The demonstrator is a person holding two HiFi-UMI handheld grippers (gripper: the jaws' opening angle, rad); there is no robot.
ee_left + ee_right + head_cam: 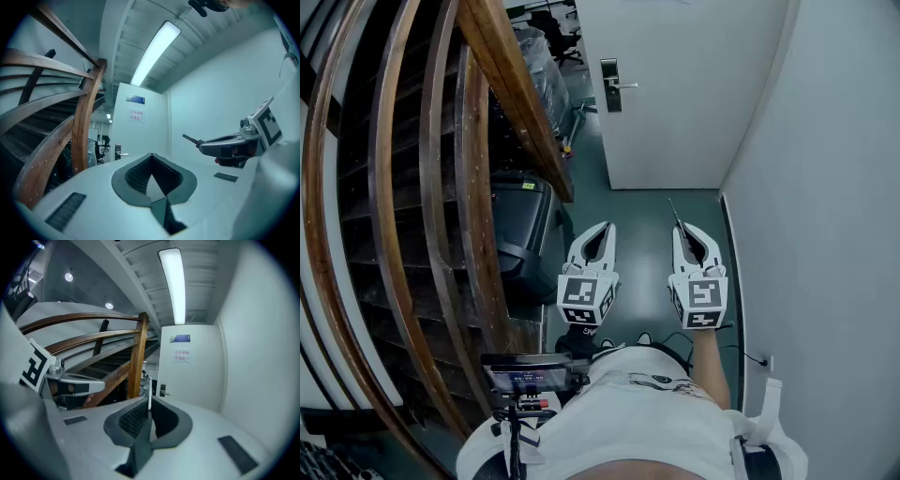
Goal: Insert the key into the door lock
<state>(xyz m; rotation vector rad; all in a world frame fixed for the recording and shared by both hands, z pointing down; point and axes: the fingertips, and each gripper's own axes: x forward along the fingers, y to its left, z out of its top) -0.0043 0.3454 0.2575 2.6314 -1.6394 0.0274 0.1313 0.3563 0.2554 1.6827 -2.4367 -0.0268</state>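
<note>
A white door (pixel 675 94) stands ahead, shut, with a metal lock plate and lever handle (pixel 611 85) on its left edge. The lock plate (pixel 117 151) is far off in the left gripper view and, as lock plate (pixel 162 390), in the right gripper view. My right gripper (pixel 685 231) is shut on a thin key (pixel 675 214). The key's blade (pixel 149 402) sticks out past the jaw tips and points toward the door. My left gripper (pixel 600 229) hangs beside it, shut, with nothing between the jaws. Both are well short of the door.
A curved wooden stair railing (pixel 502 84) fills the left side. A dark bin (pixel 521 217) sits under it. A white wall (pixel 825 187) runs close on the right. Office chairs (pixel 553 28) stand beyond the stairs. A cable runs to a wall socket (pixel 763 360).
</note>
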